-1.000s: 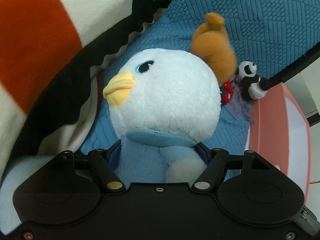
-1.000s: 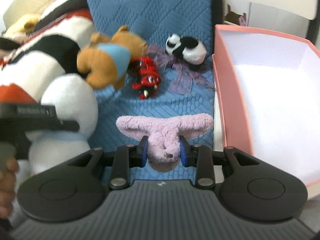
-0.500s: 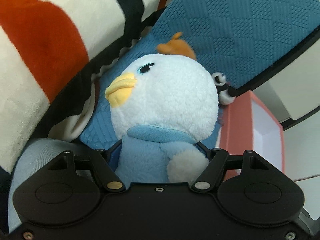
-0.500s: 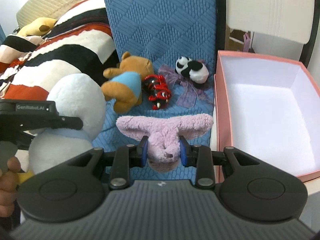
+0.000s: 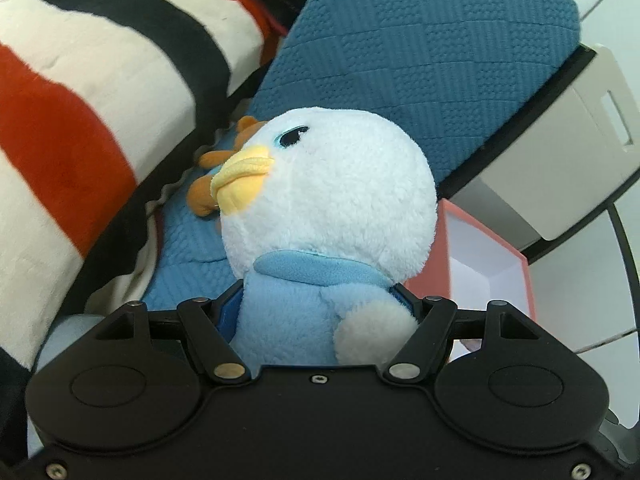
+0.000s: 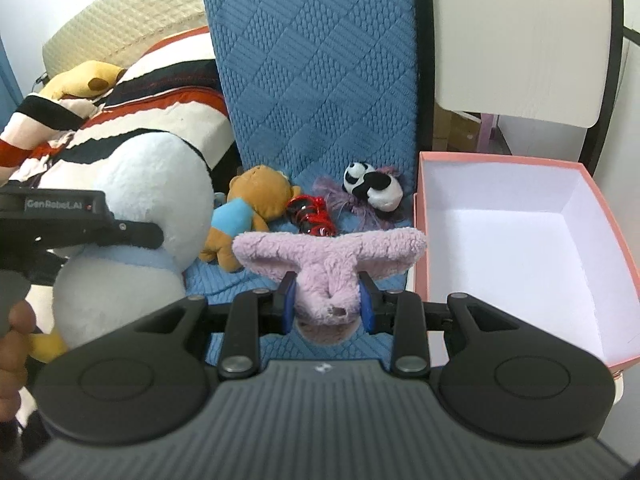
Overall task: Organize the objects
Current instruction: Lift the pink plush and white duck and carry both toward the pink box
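Both grippers are loaded. Left gripper (image 5: pixel 320 312) is clamped on the blue body of the white-headed duck plush (image 5: pixel 328 200), just under its collar; the head sticks well out past the fingers. Right gripper (image 6: pixel 327 306) is pinched on the middle of the pink fuzzy plush (image 6: pixel 330 256), its two long flaps spreading out to either side above the pads.

We read the step as carry-to-box: the pink box (image 6: pixel 420 216) sits open and empty just to the right of the blue cushion (image 6: pixel 320 80).

How we do it well:
- Right goes first; it's nearer the box. Get the flaps past the near wall before we let go, or one drapes over the rim.
- Duck is top-heavy, so we keep the squeeze firm and tip it head-first over the wall, releasing low inside.
- Stagger the two, since the grippers sit close together.

Teddy bear (image 6: pixel 256 204), red toy (image 6: pixel 310 216) and panda (image 6: pixel 374 188) lie on the cushion for later.
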The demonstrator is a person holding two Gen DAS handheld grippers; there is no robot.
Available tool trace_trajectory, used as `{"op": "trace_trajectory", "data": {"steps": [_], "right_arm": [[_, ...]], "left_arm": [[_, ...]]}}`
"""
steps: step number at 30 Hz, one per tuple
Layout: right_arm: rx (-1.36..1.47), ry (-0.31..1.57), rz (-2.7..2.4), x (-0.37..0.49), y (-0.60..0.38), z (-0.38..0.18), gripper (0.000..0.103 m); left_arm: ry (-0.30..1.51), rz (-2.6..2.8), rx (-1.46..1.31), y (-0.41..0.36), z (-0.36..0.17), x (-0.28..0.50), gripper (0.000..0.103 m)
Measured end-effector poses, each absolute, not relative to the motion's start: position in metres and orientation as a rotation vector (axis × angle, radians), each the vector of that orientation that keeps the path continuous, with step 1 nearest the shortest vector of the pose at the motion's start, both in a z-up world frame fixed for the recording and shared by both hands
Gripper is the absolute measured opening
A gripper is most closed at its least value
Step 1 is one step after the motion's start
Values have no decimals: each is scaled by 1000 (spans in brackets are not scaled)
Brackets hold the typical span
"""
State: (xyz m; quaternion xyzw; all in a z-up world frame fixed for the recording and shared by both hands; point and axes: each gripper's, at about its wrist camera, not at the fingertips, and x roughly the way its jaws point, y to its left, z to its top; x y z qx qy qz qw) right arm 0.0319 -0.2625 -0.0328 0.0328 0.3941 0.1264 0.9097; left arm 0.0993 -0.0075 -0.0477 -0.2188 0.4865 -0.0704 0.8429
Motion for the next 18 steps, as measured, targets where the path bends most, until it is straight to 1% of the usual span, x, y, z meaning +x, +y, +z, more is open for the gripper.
{"op": "trace_trajectory", "data": {"steps": [8,18], "right_arm": [[68,779,242,31,-284,-23,34],[102,748,176,25,-333,-18,34]], "left_arm": [[1013,-221,-443,-43,-30,103,69],[1007,-311,-405,-100,-15,107,69]]}}
